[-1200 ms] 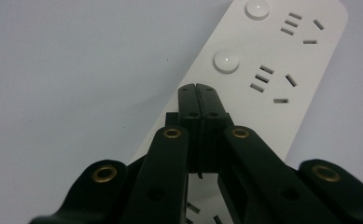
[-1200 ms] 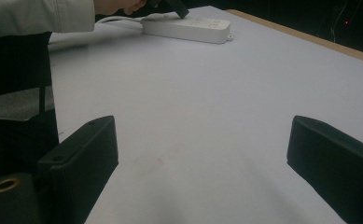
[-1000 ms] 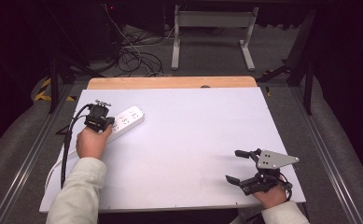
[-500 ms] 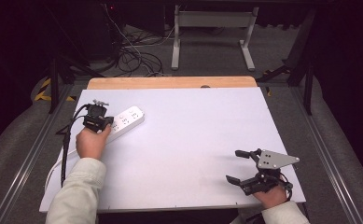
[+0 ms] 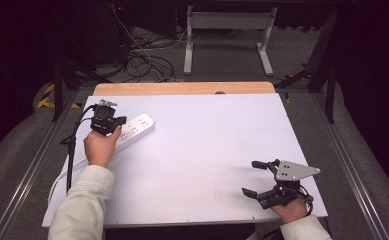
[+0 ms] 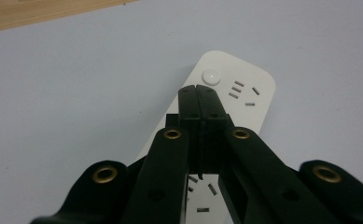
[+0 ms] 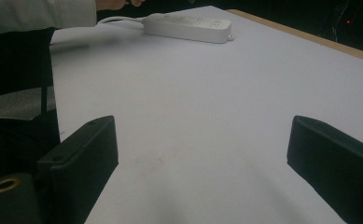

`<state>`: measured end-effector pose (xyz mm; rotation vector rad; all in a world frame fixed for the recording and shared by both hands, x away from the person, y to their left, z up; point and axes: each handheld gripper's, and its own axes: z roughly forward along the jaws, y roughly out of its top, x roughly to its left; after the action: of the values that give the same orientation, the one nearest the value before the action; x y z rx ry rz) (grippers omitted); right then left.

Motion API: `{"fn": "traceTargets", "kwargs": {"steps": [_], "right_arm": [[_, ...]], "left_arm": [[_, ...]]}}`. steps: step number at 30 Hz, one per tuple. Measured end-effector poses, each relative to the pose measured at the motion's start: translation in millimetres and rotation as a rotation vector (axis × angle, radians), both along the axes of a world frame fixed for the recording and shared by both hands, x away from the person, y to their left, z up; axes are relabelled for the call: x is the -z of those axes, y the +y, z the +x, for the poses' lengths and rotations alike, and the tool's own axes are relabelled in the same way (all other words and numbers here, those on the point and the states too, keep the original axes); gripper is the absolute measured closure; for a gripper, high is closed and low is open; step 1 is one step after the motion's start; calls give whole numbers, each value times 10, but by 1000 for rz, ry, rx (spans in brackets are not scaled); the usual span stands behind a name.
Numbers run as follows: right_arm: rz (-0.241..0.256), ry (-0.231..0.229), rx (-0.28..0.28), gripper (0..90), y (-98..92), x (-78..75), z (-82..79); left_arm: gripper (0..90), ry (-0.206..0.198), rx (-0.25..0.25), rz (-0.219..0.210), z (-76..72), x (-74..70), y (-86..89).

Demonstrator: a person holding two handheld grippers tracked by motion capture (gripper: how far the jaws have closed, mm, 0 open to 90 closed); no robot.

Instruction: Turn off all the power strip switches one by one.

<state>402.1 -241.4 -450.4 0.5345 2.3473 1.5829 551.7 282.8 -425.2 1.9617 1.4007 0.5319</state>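
A white power strip (image 5: 130,131) is lying on the white tabletop (image 5: 202,150) toward ten o'clock in the high view, set at a slant with its far end pointing to about two o'clock. Its white cord (image 5: 64,172) is trailing off toward seven o'clock, along the tabletop's left edge.

The left hand-held gripper (image 5: 113,124) is being held directly over the near half of the power strip, gripped from behind by the left hand (image 5: 101,147), with a pale sleeve (image 5: 82,205) coming in from six o'clock. In the left gripper view the jaws are seen pressed together, tip against tip, with nothing between them; the left hand-held gripper (image 6: 199,90) is being pointed at the strip's round button (image 6: 211,75), which lies just past the tips at twelve o'clock. Whether the tips are touching the strip's surface cannot be told. A set of socket slots (image 6: 244,93) is showing beside the tips at two o'clock.

The right hand-held gripper (image 5: 251,177) is being held low near the tabletop's front edge at about five o'clock, well apart from the power strip, with the right hand (image 5: 291,209) behind it. Its jaws are spread wide and are holding nothing. In the right gripper view bare tabletop (image 7: 207,116) is lying between the two jaws, and the power strip (image 7: 187,27) is seen far off at eleven o'clock.
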Motion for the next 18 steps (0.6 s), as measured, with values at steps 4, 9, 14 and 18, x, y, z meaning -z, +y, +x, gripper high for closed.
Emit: {"fn": "traceTargets", "kwargs": {"steps": [4,9,14,18], "right_arm": [[-2,1,-2,95,-1,1,7],[2,3,-7,94,-2,4,8],[4,5,-14,94,0,6,8],[3,4,-16,94,0,6,7]], "left_arm": [[900,17,0,-16,58,50,-28],[900,50,-11,-22,122,135,-46],[900,66,-17,-14,164,209,-71],[900,77,-31,-15,186,236,-62]]}}
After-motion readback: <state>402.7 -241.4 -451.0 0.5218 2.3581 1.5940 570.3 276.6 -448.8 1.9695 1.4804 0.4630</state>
